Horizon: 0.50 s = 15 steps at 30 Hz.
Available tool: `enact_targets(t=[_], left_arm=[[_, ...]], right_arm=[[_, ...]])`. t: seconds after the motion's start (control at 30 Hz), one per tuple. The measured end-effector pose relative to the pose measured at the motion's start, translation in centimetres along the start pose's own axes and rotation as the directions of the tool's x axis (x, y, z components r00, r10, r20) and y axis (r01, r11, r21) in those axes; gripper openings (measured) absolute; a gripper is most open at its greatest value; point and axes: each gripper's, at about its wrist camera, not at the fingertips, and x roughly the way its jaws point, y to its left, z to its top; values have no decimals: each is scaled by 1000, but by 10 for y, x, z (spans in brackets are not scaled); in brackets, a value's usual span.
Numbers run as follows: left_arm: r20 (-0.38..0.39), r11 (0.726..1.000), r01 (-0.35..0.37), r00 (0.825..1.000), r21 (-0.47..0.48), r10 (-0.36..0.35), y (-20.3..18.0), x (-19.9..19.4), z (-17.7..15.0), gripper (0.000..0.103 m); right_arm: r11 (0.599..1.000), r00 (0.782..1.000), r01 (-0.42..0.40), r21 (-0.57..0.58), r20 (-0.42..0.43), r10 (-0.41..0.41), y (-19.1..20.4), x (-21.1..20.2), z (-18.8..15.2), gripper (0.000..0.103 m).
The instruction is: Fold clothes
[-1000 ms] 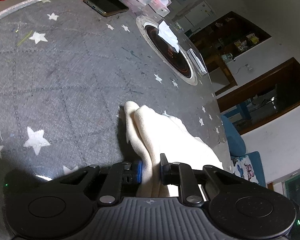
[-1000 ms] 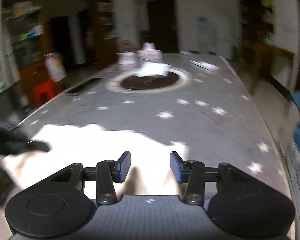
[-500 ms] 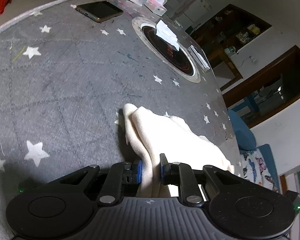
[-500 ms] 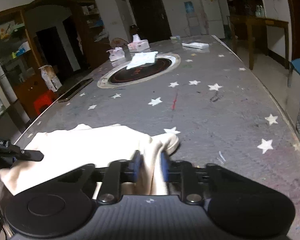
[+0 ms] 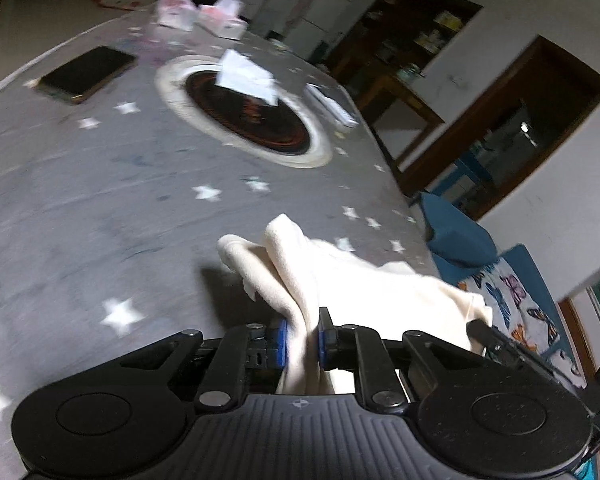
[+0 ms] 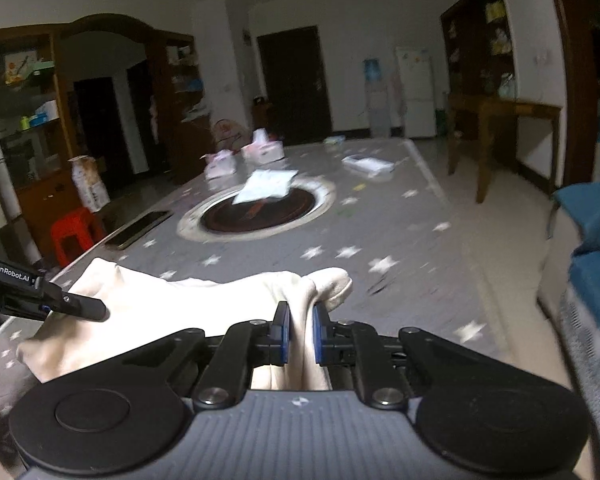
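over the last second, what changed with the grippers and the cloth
The right gripper shut its jaws on a bunched edge of the cream garment; a second ago they were open above it. The left gripper kept its grip, and both lifted the cloth slightly. The phone stayed on the star-patterned table.

White walls [image 6: 228, 60] are enclosing a dim room. A dark door [image 6: 294, 84] is standing shut at the far end, a white fridge [image 6: 415, 92] is sitting to its right, wooden shelving [image 6: 28, 120] is lining the left wall, and a wooden table [image 6: 504, 112] is standing at the right.
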Motion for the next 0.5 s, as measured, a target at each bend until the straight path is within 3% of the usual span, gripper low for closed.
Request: enact_targets(t=[0.33, 0.5], left_arm=[[-48, 993, 53, 998, 102, -48, -54, 54, 18, 11], [-68, 990, 33, 997, 140, -23, -67, 80, 18, 10]], right_arm=[[989, 989, 146, -24, 40, -145, -46, -14, 21, 10], [980, 981, 194, -36, 17, -194, -62, -4, 17, 10]])
